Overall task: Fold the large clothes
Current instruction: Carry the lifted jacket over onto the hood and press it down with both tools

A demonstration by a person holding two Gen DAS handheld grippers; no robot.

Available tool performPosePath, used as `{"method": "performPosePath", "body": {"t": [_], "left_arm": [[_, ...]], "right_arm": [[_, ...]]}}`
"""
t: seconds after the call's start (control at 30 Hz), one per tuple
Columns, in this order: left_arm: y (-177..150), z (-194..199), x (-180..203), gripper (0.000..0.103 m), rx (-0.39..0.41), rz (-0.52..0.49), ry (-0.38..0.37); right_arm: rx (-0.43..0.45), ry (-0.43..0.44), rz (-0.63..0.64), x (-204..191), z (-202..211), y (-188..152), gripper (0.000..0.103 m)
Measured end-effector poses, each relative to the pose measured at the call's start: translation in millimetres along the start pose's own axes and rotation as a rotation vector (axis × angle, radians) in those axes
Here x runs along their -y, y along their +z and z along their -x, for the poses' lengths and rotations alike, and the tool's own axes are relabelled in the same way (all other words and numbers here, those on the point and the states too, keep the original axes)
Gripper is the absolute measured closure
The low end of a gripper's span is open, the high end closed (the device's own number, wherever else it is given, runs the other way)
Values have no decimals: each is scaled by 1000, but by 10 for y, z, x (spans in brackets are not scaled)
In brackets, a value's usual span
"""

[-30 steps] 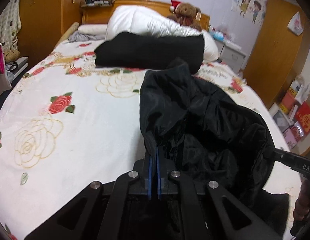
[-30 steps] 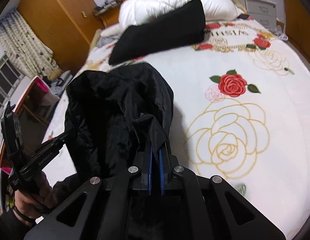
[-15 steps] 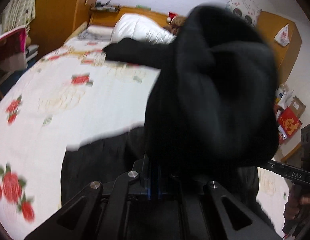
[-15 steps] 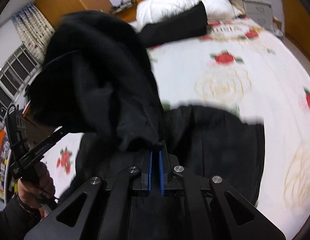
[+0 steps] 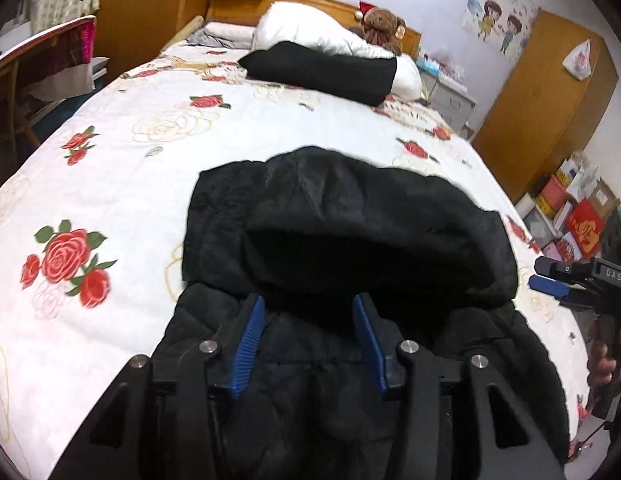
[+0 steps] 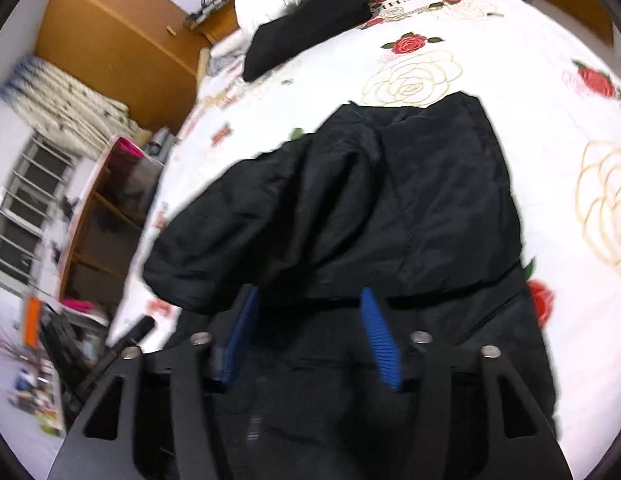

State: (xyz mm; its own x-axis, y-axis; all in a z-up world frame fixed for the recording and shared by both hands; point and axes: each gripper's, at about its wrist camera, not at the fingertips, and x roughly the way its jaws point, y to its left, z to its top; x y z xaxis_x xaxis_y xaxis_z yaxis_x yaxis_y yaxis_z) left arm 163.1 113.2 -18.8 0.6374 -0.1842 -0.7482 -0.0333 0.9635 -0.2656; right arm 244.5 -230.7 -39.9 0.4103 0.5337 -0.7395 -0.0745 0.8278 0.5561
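Rose-print bed (image 5: pixel 122 200): black jacket (image 5: pixel 350 216), pillows (image 5: pixel 310 32).

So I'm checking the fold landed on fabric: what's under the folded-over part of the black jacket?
The folded-over part lies on more of the black jacket, itself on the rose-print bedsheet. Anything between the layers is covered.

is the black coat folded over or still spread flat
Folded over: the black padded coat lies on the floral bedsheet with its far part doubled back over the near part; both tools are open, clear of it.
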Motion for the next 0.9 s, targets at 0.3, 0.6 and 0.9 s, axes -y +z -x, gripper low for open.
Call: {"method": "performPosePath", "body": {"t": [0.3, 0.6, 0.9], "left_arm": [[380, -99, 81, 48, 35, 81, -64], [451, -360, 330, 47, 12, 42, -122], [-173, -557, 118, 48, -112, 118, -107]], "right_arm": [[-56, 130, -207, -43, -371, 15, 47], [-121, 150, -207, -318, -775, -20, 102], [-123, 0, -138, -76, -749, -558, 102]]}}
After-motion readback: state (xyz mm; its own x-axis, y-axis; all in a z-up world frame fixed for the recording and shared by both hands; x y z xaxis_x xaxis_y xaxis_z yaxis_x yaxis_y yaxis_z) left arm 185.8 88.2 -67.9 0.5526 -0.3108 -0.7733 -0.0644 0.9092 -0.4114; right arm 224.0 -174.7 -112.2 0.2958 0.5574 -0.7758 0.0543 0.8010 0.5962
